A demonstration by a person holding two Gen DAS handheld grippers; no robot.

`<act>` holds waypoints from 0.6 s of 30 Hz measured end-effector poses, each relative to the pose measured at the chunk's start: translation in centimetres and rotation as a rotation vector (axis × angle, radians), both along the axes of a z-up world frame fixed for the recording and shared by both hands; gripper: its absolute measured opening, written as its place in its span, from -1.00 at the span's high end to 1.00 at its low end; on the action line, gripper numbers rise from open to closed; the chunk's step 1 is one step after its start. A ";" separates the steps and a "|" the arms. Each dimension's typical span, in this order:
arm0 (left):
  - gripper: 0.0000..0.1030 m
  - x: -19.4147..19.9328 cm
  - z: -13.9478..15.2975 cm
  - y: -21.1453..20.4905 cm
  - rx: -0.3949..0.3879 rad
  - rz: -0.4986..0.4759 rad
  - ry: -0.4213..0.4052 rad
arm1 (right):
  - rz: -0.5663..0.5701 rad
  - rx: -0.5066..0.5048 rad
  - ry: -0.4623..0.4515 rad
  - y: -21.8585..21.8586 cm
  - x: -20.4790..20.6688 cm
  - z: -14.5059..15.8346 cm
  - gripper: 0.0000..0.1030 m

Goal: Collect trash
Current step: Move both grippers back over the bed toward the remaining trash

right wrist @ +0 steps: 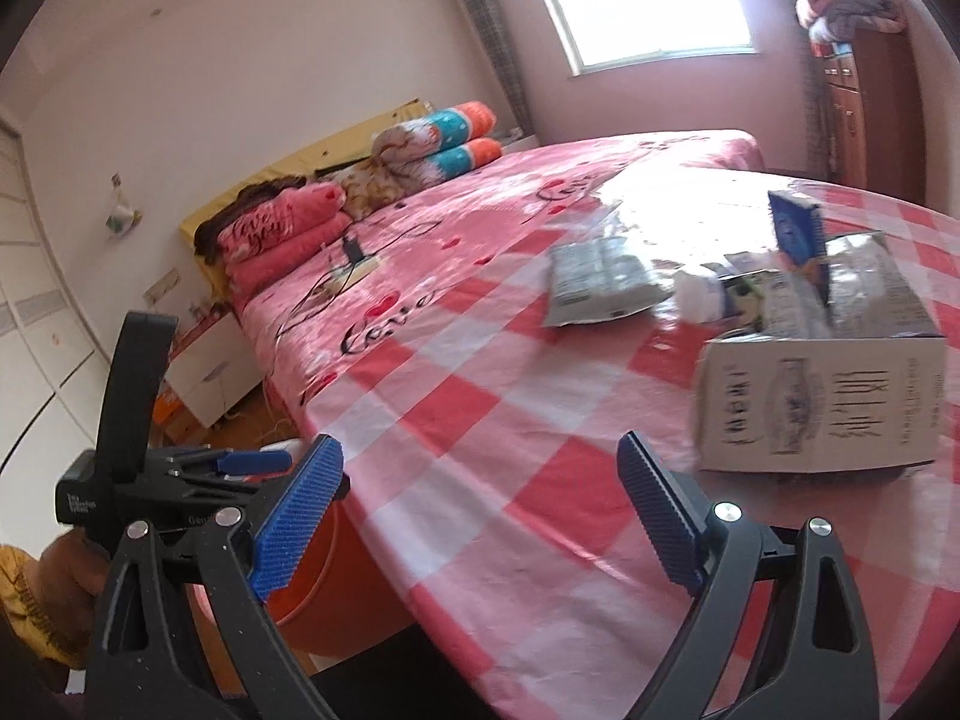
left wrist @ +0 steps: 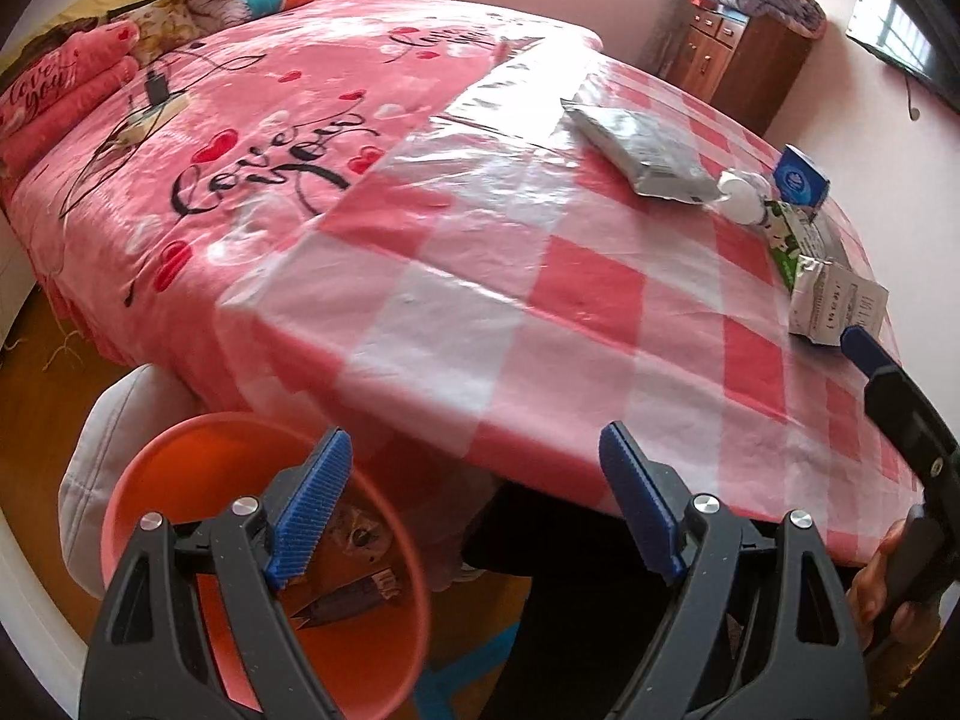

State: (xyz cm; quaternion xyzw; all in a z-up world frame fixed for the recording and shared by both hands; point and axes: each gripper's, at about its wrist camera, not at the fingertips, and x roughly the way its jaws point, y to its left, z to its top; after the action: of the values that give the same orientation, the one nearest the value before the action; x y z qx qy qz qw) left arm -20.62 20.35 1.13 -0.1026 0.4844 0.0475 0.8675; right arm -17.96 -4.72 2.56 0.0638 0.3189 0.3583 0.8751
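Note:
An orange bin stands on the floor below the table's near edge, with wrappers lying in its bottom. My left gripper hangs open and empty between the bin and the checked tablecloth. On the table lie a silver foil packet, a white crumpled tissue, a small blue box and a flattened milk carton. In the right wrist view my right gripper is open and empty over the near table edge, with the carton just ahead to the right, the foil packet and the blue box farther back.
A bed with a pink cover lies just behind the table, with a charger and cable on it and folded quilts at its head. A wooden cabinet stands at the far right. The bin's side shows under the table.

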 end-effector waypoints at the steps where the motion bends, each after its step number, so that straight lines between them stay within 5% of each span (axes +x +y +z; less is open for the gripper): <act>1: -0.65 0.2 0.0 -0.5 0.002 -0.010 0.000 | -0.013 0.008 0.001 -0.6 0.2 0.1 -0.78; 18: -0.65 4.7 2.3 -9.2 0.079 -0.210 -0.049 | -0.380 0.205 0.040 -12.2 2.7 0.8 -0.78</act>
State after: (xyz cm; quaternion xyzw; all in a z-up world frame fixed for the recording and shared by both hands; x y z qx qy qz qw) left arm -15.88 11.14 3.42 -0.0180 0.4690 -0.0269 0.8826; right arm -15.26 -16.88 3.35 0.2185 0.2803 0.2159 0.9094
